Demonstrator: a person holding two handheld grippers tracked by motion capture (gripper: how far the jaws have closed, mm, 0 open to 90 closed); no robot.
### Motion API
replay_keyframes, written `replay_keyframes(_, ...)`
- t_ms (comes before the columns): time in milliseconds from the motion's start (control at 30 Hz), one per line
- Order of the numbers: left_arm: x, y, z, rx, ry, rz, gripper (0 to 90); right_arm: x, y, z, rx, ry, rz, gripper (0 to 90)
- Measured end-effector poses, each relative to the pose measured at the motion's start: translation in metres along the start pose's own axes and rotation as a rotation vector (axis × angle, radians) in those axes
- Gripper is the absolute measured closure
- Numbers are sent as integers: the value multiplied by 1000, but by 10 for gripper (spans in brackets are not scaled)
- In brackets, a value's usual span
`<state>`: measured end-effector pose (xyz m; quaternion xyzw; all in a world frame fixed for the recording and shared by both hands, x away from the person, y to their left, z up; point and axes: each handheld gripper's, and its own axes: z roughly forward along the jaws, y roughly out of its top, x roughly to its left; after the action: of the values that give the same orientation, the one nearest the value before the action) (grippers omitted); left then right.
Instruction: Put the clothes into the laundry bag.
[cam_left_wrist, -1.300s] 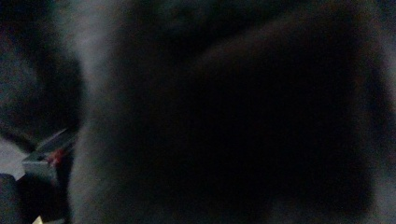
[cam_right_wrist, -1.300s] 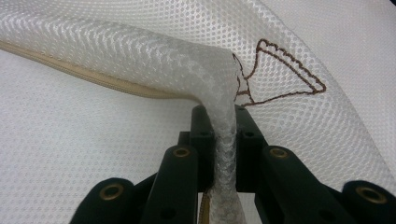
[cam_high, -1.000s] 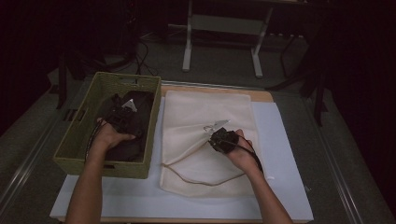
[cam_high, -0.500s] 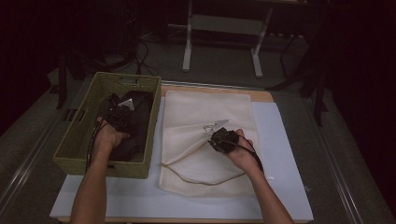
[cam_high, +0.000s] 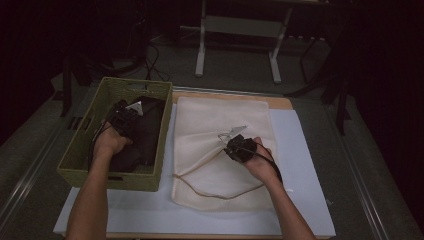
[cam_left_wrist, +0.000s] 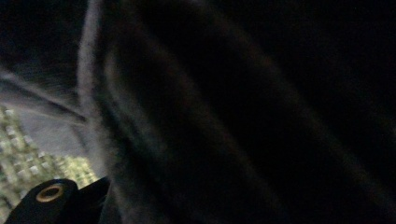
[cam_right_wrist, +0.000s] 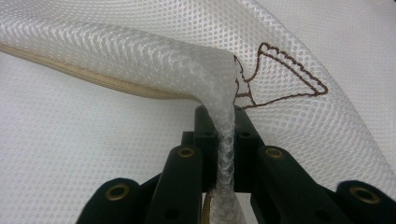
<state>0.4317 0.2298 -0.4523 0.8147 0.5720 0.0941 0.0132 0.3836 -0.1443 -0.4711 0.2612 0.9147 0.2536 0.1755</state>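
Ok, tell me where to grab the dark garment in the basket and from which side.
Take the dark garment at the raised fold on top of the pile, coming straight down from above. The green basket walls it in on every side, so only the top is free. The left gripper is already there, jaws just closing into that cloth.

The room is dim, its far side almost black. A white board (cam_high: 300, 150) covers a wooden tabletop (cam_high: 280, 101). Beyond it, grey floor (cam_high: 240, 75) carries a white metal stand (cam_high: 237, 45) and dark cables (cam_high: 155, 55) at far left.
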Motion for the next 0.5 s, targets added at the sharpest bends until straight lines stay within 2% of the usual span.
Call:
replay_keyframes(33,0,0,0,0,0,0,577,0,1,-1,-2,-2,0,852)
replay_keyframes(67,3,-2,-12,-13,5,3,577,-1,3,-2,-11,-9,11,855)
replay_keyframes(133,5,-3,-20,-22,11,2,577,-2,5,-2,-21,-9,27,855)
replay_keyframes(200,6,-4,-23,-29,11,-1,577,-3,7,-3,-25,-11,32,855)
replay_keyframes(233,9,-5,-33,-43,16,-4,577,-4,10,-3,-27,-23,37,855)
replay_keyframes(300,11,-4,-37,-50,19,-6,577,-5,12,-3,-28,-27,42,856)
replay_keyframes(500,16,3,-60,-58,29,-16,577,-10,23,-3,-28,-45,58,855)
